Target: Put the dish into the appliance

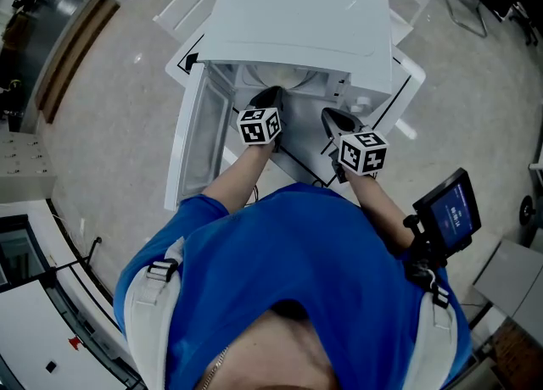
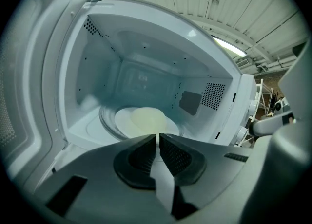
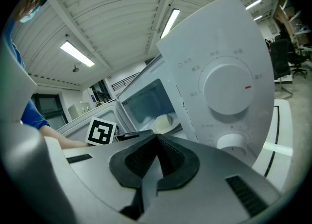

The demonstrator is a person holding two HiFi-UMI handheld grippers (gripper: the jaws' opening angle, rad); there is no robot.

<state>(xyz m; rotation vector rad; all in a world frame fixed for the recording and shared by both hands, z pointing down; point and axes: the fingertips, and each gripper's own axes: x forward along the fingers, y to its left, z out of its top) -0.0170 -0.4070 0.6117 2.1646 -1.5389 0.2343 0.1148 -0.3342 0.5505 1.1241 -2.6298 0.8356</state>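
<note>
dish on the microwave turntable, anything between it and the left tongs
Nothing visible stands in the way. The microwave door is swung open to the left. The left tongs, closed and empty, point straight into the cavity at the dish on the turntable.

Premises: laboratory or test hall. Evidence: panelled ceiling (image 3: 117, 18) with strip lights (image 3: 77, 54), polished speckled floor (image 1: 110, 134), office chairs (image 3: 279, 52) at right edge, microwave (image 1: 297, 24) on marked white tabletop (image 1: 176, 66).
</note>
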